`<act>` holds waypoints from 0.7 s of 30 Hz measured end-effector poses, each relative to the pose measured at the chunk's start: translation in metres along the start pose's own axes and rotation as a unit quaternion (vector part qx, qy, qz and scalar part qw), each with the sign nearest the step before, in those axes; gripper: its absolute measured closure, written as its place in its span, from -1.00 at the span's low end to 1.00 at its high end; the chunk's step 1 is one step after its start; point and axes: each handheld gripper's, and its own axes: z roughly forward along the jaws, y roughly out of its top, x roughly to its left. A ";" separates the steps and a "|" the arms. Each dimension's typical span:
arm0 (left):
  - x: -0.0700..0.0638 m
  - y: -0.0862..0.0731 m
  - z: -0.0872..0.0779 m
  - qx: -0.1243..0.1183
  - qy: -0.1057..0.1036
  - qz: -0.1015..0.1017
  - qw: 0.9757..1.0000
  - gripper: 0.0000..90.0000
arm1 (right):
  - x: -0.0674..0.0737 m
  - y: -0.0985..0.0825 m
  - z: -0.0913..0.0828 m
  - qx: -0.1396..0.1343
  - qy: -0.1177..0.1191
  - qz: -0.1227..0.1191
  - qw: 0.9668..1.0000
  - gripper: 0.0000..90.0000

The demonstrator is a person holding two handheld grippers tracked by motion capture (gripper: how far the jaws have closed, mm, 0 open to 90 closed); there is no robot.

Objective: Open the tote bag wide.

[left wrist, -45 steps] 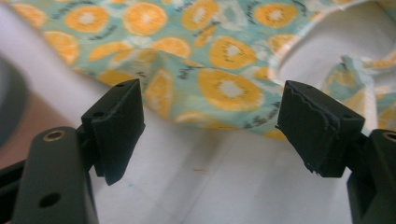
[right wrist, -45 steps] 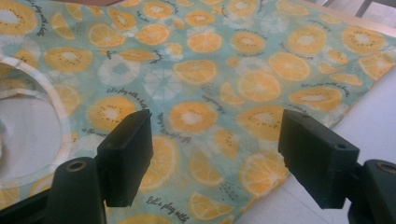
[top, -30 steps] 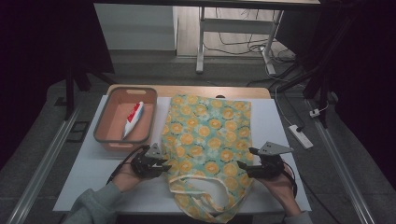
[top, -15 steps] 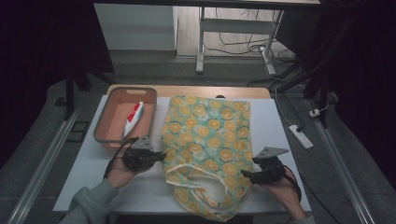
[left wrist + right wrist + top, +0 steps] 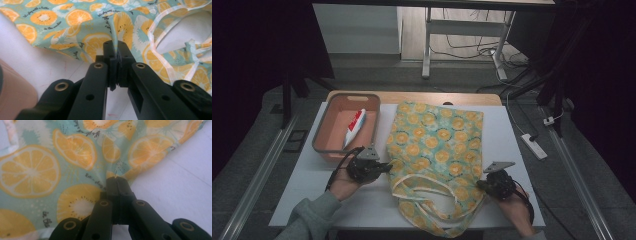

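While the bag (image 5: 435,150) lies flat across the middle of the white desk (image 5: 307,190), both grippers pinch its cloth near the open end at 6 o'clock. At the bag's 9 o'clock edge the left gripper (image 5: 384,167) has its fingers (image 5: 109,53) clenched on a fold of the orange-print fabric; the left gripper view shows the cloth puckered up between the two tips. At the 3 o'clock edge the right gripper (image 5: 481,185) has just been closing, and its fingers (image 5: 122,185) now grip the bag's side hem, the fabric drawn into a small peak at the tips in the right gripper view. How much cloth sits between them is hard to judge, since the tips hide it. Two pale handles (image 5: 427,187) loop over the bag's mouth between the two grippers. A pink tub (image 5: 323,145) stands at the desk's 10 o'clock, just beside the bag, with a red and white tube (image 5: 353,127) lying inside it.
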 end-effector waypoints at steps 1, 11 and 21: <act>0.000 0.001 0.003 0.000 -0.001 0.000 1.000 0.94 | 0.003 -0.003 -0.004 -0.001 -0.009 0.000 1.000 1.00; 0.006 0.030 0.026 0.005 0.009 0.017 1.000 0.94 | 0.062 -0.040 -0.036 -0.020 0.037 -0.009 0.999 1.00; 0.015 0.029 0.015 -0.010 0.007 0.001 1.000 0.94 | 0.061 -0.022 -0.045 -0.086 0.024 -0.035 0.995 0.31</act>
